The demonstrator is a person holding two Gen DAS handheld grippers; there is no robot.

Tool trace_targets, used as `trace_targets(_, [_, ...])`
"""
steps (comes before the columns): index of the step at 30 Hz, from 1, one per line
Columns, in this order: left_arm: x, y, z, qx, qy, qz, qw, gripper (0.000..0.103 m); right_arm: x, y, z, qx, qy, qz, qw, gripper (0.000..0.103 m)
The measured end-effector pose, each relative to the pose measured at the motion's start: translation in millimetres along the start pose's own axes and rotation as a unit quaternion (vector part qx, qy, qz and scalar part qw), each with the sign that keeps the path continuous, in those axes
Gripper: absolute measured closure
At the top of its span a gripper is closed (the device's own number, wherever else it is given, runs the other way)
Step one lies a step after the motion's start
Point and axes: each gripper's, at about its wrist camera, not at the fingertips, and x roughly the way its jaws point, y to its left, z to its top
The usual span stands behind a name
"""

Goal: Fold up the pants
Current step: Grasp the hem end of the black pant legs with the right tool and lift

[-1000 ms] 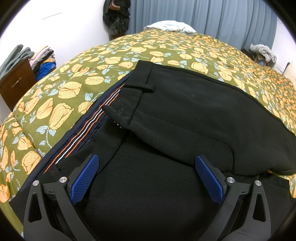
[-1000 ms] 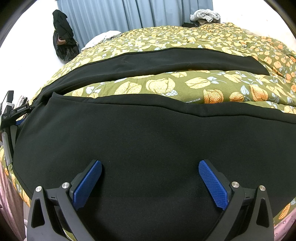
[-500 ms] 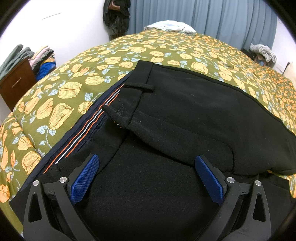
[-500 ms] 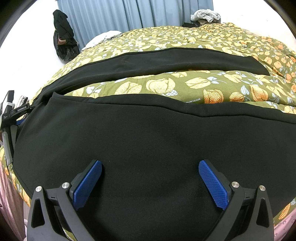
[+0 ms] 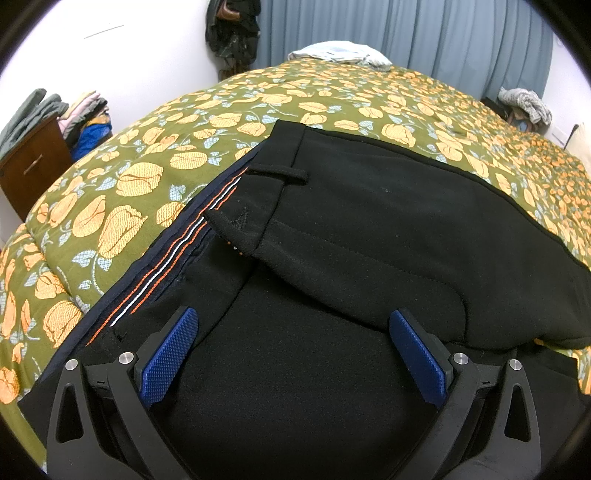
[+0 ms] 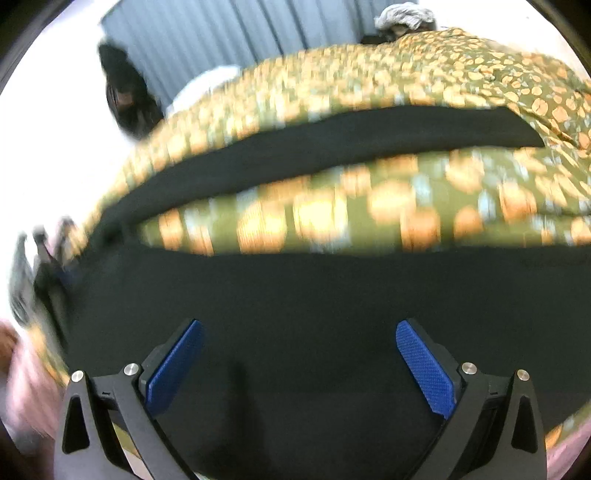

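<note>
Black pants (image 5: 369,229): spread on floral bedspread (image 5: 129,206), waistband folded open.
Left gripper (image 5: 291,350): fingers apart, over fabric.
Right gripper (image 6: 301,354): fingers apart, view blurred.

I see a bed under an olive quilt (image 5: 155,192) patterned with orange flowers. Behind it hang blue-grey curtains (image 5: 424,37) — beside them a plain white wall (image 5: 110,55). Dark clothing (image 5: 231,33) hangs in the corner. At left, a brown wooden cabinet (image 5: 29,166) carries stacked folded clothes (image 5: 86,118). My right wrist view is motion-blurred.
</note>
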Motion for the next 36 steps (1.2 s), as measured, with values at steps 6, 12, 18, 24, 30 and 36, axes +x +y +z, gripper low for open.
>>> trace_targets(6, [0,1,0,0.0,0.0,0.0,1.0,0.0,42,1,135,-0.045,-0.027,0.077,0.996,0.0])
trace_targets(12, [0,1,0,0.0,0.0,0.0,1.0,0.0,134,-79,192,-0.05,0.082,0.046,0.994,0.0])
trace_targets(18, [0,0,0,-0.001,0.0,-0.002,1.0,0.0,132,-241,208,-0.024,0.108,-0.132,0.985,0.0])
trace_targets(24, [0,0,0,-0.001,0.0,-0.002,1.0,0.0,80,-331,250,0.027,0.052,-0.196,0.979,0.0])
trace_targets(30, [0,0,0,-0.002,-0.001,-0.002,1.0,0.0,115,-323,275,0.006,0.084,-0.17,0.982,0.021])
trace_targets(36, [5,5,3,-0.013,0.006,-0.016,0.9998,0.0,73,-304,264,0.006,0.022,-0.149,0.989,0.091])
